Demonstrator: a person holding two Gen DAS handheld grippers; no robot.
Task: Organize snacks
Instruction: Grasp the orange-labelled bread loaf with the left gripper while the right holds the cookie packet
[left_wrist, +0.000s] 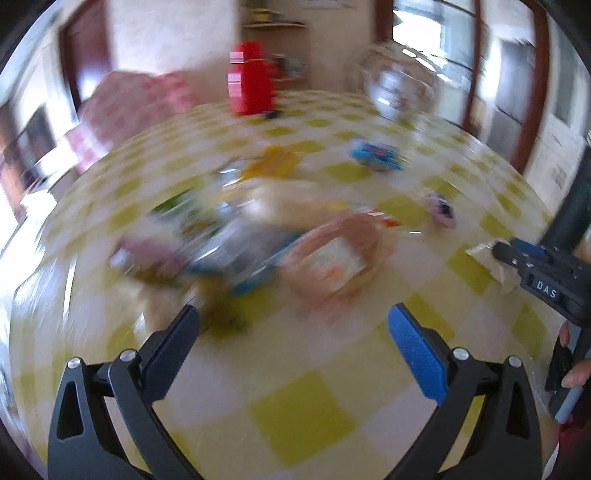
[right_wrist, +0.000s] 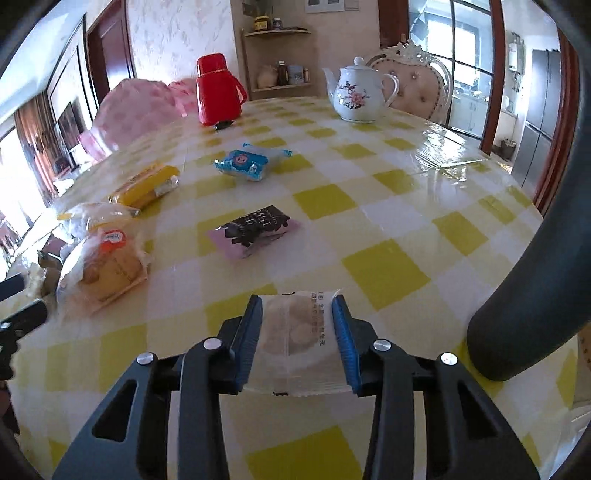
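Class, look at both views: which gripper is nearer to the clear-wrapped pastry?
Right. The right gripper is shut on the clear-wrapped pastry; the left gripper is open and empty, off to its side.

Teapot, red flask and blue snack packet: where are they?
Teapot (right_wrist: 357, 96): right wrist view, its painted belly.
Red flask (right_wrist: 217, 90): right wrist view, its body.
Blue snack packet (right_wrist: 245, 164): right wrist view, wrapper middle.

Bright window daylight glares off the tablecloth; left view motion-blurred, edges fisheye-bent.
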